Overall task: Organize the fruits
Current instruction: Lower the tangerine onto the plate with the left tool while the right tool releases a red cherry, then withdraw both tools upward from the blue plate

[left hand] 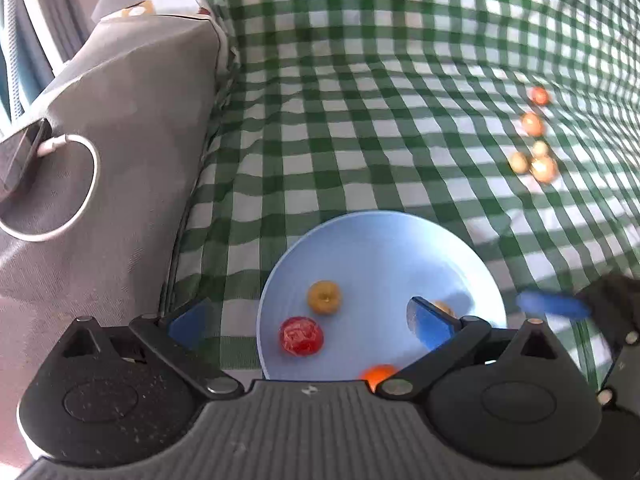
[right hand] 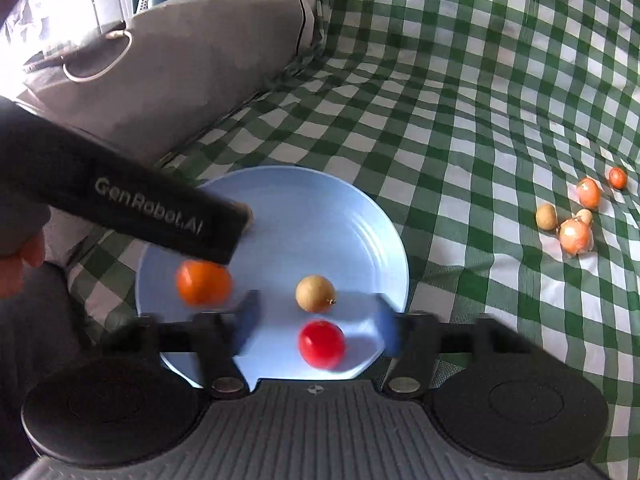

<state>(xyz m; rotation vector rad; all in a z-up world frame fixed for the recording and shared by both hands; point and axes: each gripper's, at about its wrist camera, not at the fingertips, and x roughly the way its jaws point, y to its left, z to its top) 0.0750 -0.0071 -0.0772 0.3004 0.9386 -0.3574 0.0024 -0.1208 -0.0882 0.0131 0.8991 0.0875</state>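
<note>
- Green-and-white checked cloth (left hand: 360,120) covers the surface in both views; a grey cushion (left hand: 120,128) with a white cable loop (left hand: 80,184) lies at its left edge.
- Left wrist view: left tongs (left hand: 312,324) stand wide open over the near rim of a pale blue plate (left hand: 380,248), gripping nothing. On the plate lie a yellow-brown fruit (left hand: 325,297), a wrapped red fruit (left hand: 301,336) and an orange fruit (left hand: 378,374), the last partly hidden by the tongs' body. A further tan fruit (left hand: 442,307) peeks from behind the right finger.
- Same view: five loose fruits (left hand: 534,144) cluster far right on the cloth, well apart from the plate. Right tongs (left hand: 554,306) enter blurred at right.
- Right wrist view: right tongs (right hand: 316,324), blurred, stand open and empty around the red fruit (right hand: 321,345); the yellow-brown fruit (right hand: 315,293) lies just beyond, the orange fruit (right hand: 204,282) to the left.
- Same view: the left tool's black body (right hand: 152,216) crosses the plate (right hand: 320,216), hiding part of it. The loose fruits (right hand: 576,220) lie far right.
</note>
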